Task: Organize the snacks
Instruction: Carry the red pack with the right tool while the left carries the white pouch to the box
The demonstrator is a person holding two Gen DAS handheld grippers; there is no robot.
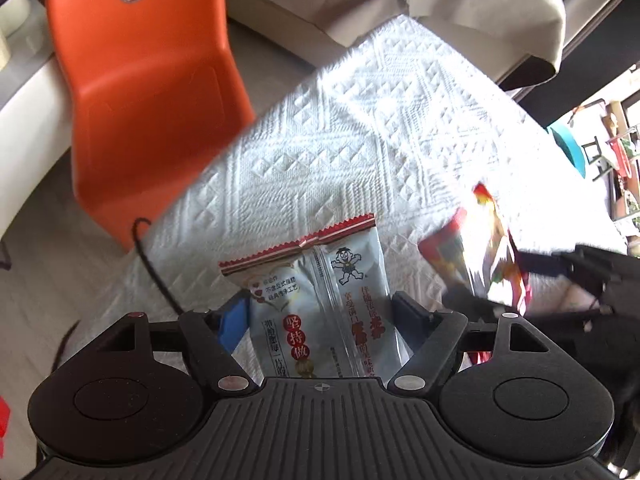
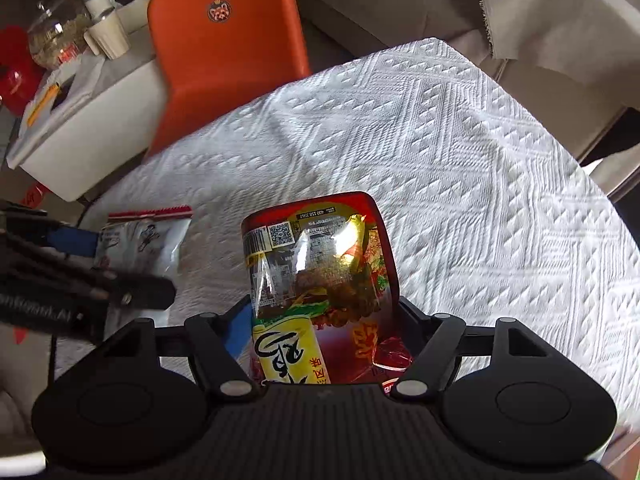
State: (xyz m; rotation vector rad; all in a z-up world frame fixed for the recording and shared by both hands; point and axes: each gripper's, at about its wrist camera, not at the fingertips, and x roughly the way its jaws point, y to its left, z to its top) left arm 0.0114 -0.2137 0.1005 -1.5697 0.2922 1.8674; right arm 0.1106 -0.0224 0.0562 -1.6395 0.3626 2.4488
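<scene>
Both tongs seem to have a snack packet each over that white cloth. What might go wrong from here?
1. The left tongs grip the slick silver rice-cracker packet near its lower end, so it may slide out or flop.
2. The right tongs hold the crinkly red snack bag the same way; it could crumple or slip.
3. The two tongs work close side by side above the white cloth, so they or their packets could bump.
</scene>
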